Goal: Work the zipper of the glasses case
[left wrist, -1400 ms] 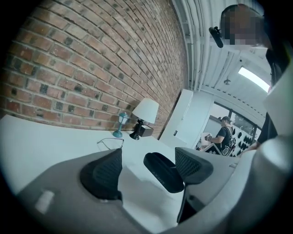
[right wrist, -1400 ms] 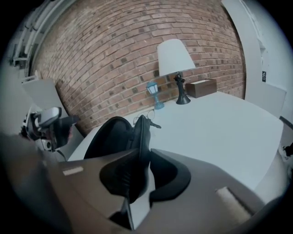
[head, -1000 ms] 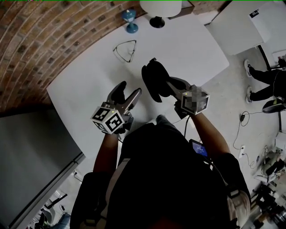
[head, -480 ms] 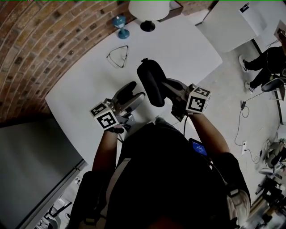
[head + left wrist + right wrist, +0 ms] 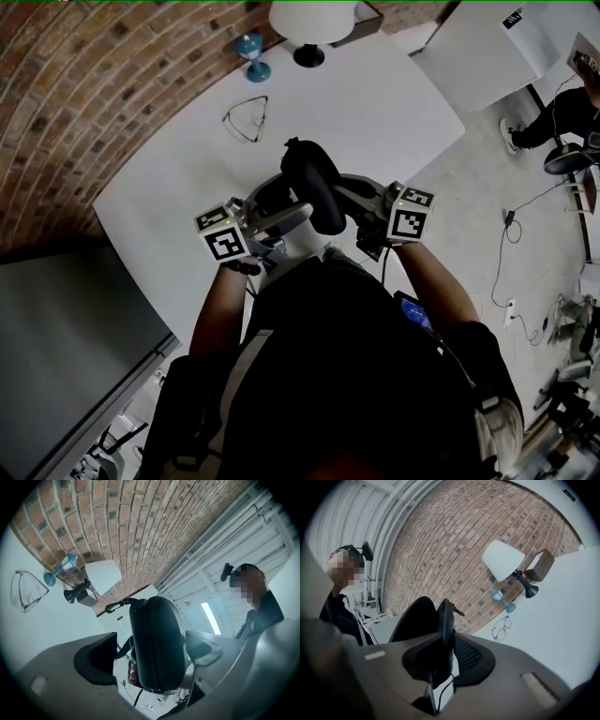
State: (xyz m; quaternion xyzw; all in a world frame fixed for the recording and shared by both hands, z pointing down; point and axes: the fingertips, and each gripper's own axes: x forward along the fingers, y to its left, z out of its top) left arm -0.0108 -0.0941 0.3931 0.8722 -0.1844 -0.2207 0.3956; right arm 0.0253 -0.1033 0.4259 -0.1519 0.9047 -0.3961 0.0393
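Higher now, the black oval glasses case [image 5: 314,183]: my right claw [image 5: 440,651] pinches its edge, my left claw [image 5: 154,651] has just spread its jaws around it.

Eyeglasses [image 5: 247,119], lamp [image 5: 312,19], blue ornament [image 5: 251,54], white table [image 5: 384,103]

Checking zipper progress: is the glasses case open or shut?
Partly open: in the right gripper view the glasses case shows two shells splayed apart, a gap between their rims.
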